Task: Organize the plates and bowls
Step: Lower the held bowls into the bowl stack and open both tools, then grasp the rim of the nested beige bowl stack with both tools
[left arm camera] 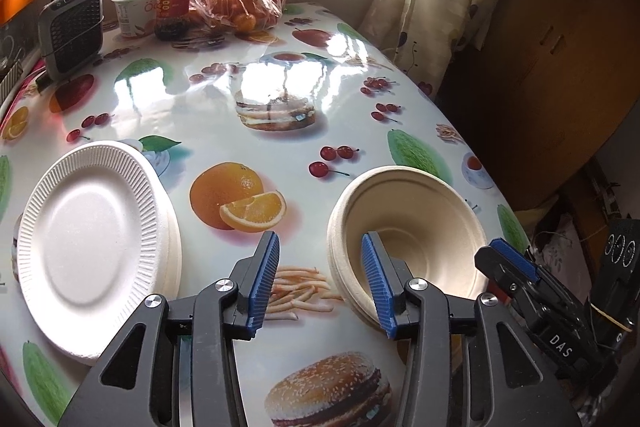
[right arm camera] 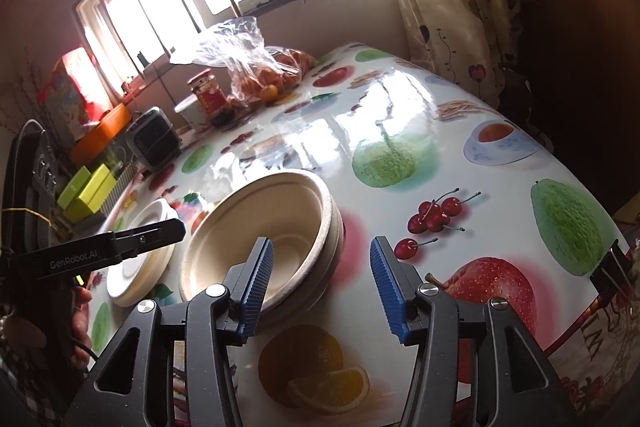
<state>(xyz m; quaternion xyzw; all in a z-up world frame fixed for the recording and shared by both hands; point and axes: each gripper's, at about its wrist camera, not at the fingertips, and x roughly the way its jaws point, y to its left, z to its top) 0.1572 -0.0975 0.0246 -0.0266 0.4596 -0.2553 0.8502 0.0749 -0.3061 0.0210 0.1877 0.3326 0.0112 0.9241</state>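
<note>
- Plates (left arm camera: 96, 243) stacked at the table's left, their rim near the front edge.
- My left gripper (left arm camera: 320, 283) spread wide, empty, over bare tablecloth (left arm camera: 304, 131) between the stacks.
- Bowls (right arm camera: 264, 231) nested right; my right gripper (right arm camera: 320, 287) gapes empty beside them.

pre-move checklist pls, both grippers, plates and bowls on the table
1. Left gripper open, holds nothing: ok.
2. Right gripper open, holds nothing: ok.
3. Bowl stack nested, upright: ok.
4. Plate stack flat on the table, apart from the bowls: ok.
5. Stray plates or bowls elsewhere: none visible, but table edges are cut off: cannot tell.
6. Bag of oranges and jar far from both stacks: ok.
</note>
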